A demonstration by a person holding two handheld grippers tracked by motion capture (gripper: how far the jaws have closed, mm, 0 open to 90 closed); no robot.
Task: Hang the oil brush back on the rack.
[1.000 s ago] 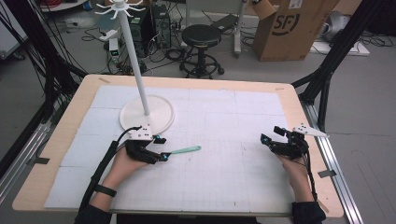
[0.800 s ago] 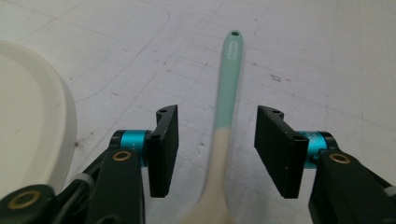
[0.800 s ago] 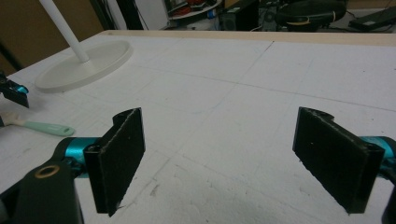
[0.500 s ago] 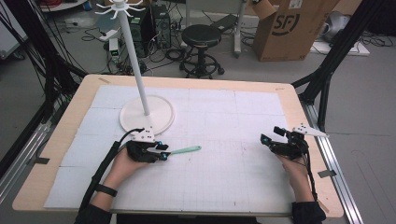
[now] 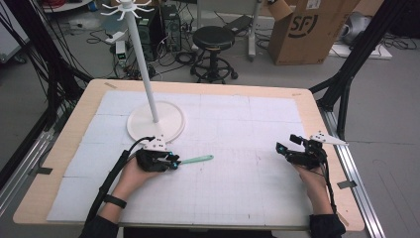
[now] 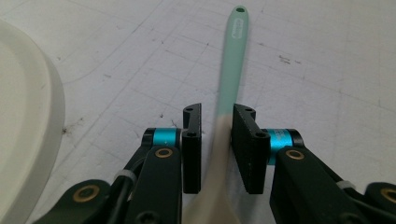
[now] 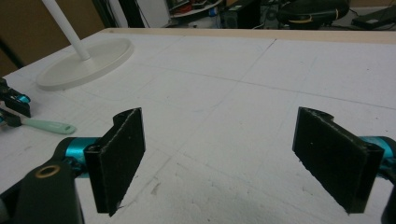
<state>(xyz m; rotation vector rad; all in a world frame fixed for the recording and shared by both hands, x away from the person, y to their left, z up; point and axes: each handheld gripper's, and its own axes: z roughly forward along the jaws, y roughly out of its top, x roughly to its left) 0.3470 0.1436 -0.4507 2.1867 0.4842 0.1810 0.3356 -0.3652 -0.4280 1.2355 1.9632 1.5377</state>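
Note:
A utensil with a mint-green handle (image 5: 197, 159) and a cream head lies on the white mat, handle pointing right. My left gripper (image 5: 174, 161) rests on the mat around its neck. In the left gripper view the utensil (image 6: 231, 70) runs between the jaws of that gripper (image 6: 217, 109). The jaws have just been closing. The right pad touches the neck, while a thin gap remains at the left pad. At the table's right side my right gripper (image 5: 286, 144) stands wide open with nothing between its jaws (image 7: 219, 135).
A white stand with a round base (image 5: 168, 124) and a tall pole (image 5: 146, 64) stands just behind my left hand; its base (image 6: 23, 116) is close to the left jaw. A stool (image 5: 213, 39) and a cardboard box (image 5: 317, 29) stand beyond the table.
The left gripper's jaws have narrowed around the utensil's neck. Both hands and the utensil have stayed in place.

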